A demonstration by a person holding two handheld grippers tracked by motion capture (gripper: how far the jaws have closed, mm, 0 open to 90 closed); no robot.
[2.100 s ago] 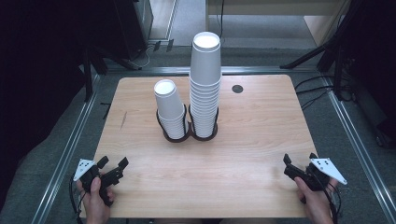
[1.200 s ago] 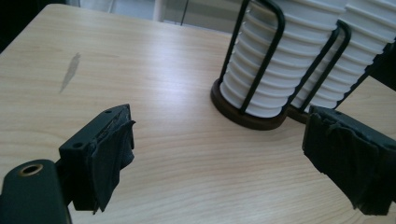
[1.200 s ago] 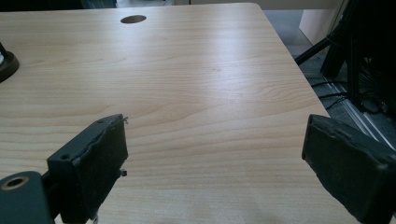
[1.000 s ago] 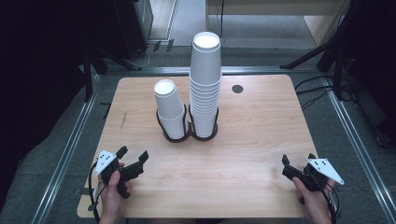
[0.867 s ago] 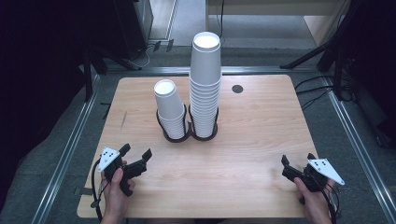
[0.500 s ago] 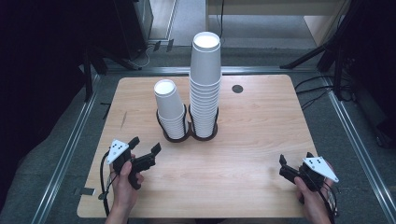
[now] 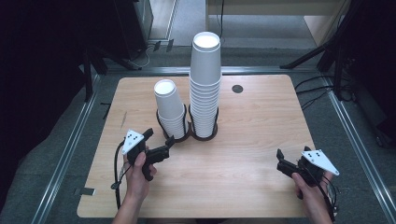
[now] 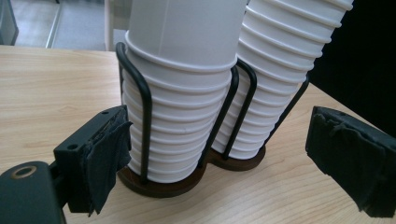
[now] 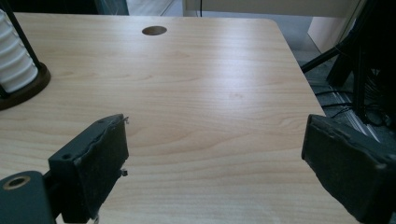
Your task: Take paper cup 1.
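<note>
From the high view, the left gripper [image 7: 159, 142] sits with its jaws spread just at seven o'clock of the shorter stack of paper cups [image 7: 170, 110], which stands in a black wire double holder [image 7: 188, 135] beside the taller stack [image 7: 205, 84] near the centre of the wooden table [image 7: 261, 121]; the right gripper [image 7: 282, 164] rests well apart at the table's four o'clock, jaws also spread, holding nothing. In the left gripper view the short stack [image 8: 180, 102] stands between the open pads [image 8: 109, 149], with the holder's wire loop [image 8: 144, 116] in front. Judging from this, the aim is likely a cup from this stack: better to rise above the wire and pinch lightly near the top cup's wall, lest the paper crush. In the right gripper view its pads [image 9: 100, 158] frame bare tabletop [image 9: 205, 88].
</note>
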